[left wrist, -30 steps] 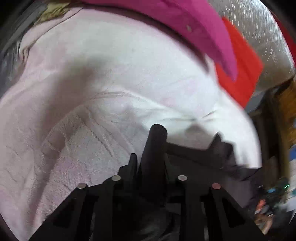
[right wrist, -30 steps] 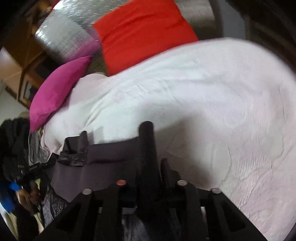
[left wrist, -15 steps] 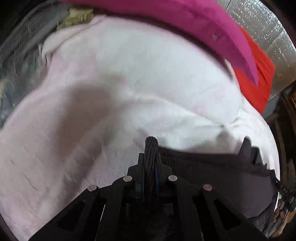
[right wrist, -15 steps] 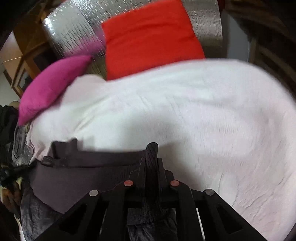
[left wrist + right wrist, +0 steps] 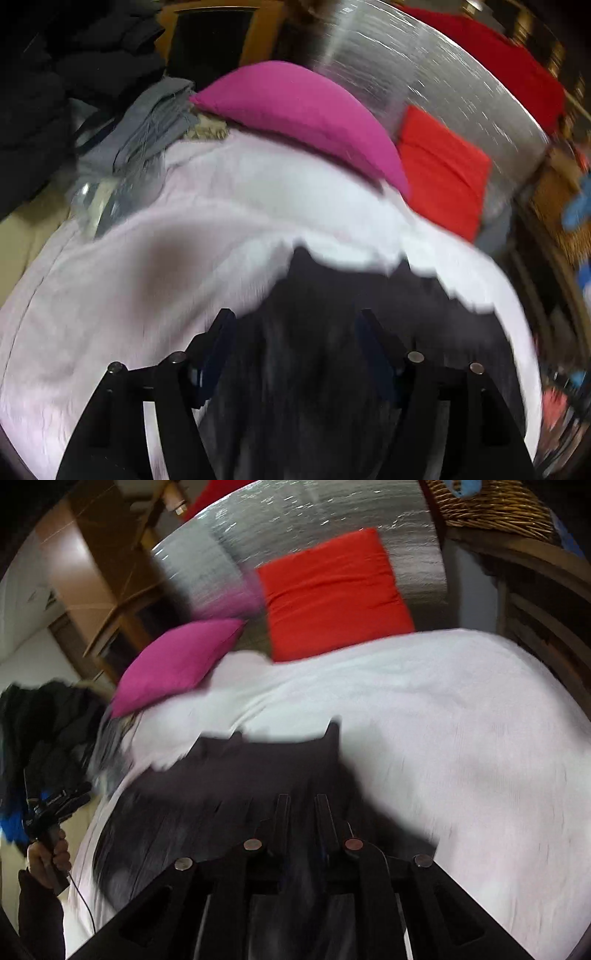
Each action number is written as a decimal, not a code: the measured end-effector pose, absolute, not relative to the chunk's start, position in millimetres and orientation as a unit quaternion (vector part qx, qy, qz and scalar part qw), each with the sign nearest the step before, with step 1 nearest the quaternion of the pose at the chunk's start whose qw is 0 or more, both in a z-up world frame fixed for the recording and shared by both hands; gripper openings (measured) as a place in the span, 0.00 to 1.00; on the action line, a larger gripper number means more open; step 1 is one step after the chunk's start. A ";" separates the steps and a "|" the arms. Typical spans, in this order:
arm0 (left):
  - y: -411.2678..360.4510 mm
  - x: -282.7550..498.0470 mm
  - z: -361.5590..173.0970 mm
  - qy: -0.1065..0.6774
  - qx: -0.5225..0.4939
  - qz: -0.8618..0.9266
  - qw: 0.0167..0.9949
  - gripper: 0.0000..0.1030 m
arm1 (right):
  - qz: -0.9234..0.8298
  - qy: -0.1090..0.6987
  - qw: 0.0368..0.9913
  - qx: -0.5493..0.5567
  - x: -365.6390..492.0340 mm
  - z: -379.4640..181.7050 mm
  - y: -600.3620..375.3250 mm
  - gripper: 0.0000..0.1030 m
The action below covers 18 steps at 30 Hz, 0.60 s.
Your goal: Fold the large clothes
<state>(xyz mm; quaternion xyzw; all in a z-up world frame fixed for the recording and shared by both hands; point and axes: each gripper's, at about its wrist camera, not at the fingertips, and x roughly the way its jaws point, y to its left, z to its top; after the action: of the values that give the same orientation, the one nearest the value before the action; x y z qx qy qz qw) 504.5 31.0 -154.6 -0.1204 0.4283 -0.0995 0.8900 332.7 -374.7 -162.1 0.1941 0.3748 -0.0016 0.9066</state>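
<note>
Dark garment seemingly loose between spread left gripper

Black two-finger grippers, one in each hand

The left gripper and right gripper have black angular frames with round silver screw heads; a dark sleeve and thin black cable show.

Dark charcoal-grey knit garment, large, lying spread flat on pale pink bedspread; top edge straight, corner peaks at 12 o'clock; motion-blurred.
</note>
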 end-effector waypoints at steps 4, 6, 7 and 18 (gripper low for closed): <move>24.2 466.9 -188.0 0.455 -0.109 -0.072 0.881 0.67 | 0.007 0.387 0.898 0.208 297.0 -189.4 -353.8 0.16; 23.2 464.8 -214.0 0.482 -0.091 -0.048 0.870 0.67 | -0.026 0.422 0.885 0.193 291.8 -217.1 -348.8 0.18; 22.8 467.1 -226.2 0.491 -0.085 -0.048 0.865 0.67 | -0.032 0.441 0.876 0.194 293.5 -232.4 -350.0 0.19; 58.1 409.7 -198.1 0.455 -0.216 -0.062 0.862 0.73 | 0.052 0.355 0.869 0.342 228.7 -203.1 -356.6 0.44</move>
<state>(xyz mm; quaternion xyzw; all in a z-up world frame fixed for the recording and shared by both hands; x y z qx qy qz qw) 409.7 58.1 -198.1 -0.2159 0.4547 -0.0615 0.8619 228.7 -356.6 -203.1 0.3417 0.3551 0.0520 0.8686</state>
